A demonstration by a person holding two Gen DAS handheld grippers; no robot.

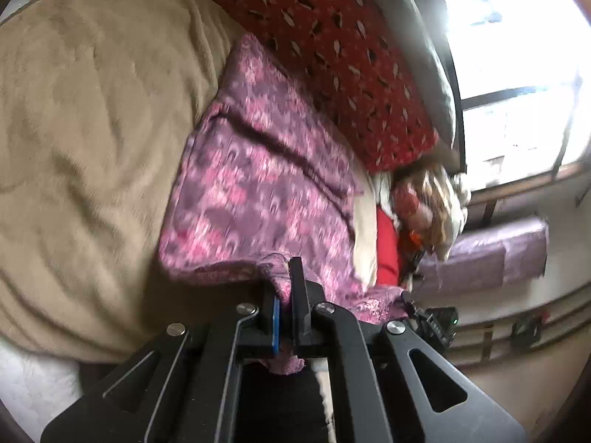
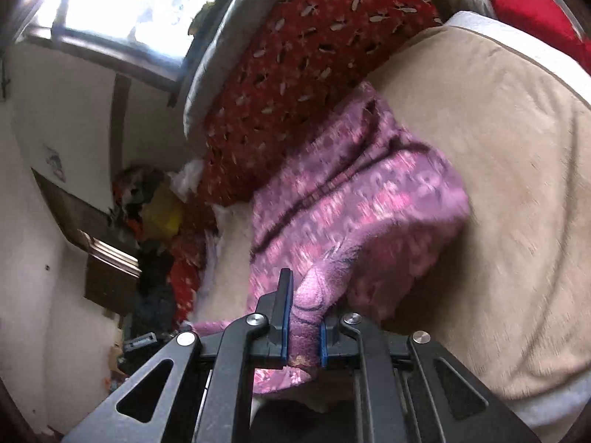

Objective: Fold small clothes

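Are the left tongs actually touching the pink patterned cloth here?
Touching. The left wrist view shows the left tongs closed on an edge of the pink patterned cloth, fabric pinched between the fingers.

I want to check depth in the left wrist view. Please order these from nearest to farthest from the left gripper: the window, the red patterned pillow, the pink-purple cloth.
1. pink-purple cloth: pinched between the fingers of the left gripper, spread ahead on the beige blanket.
2. red patterned pillow: beyond the cloth, upper centre.
3. window: farthest, upper right, behind the pillow.
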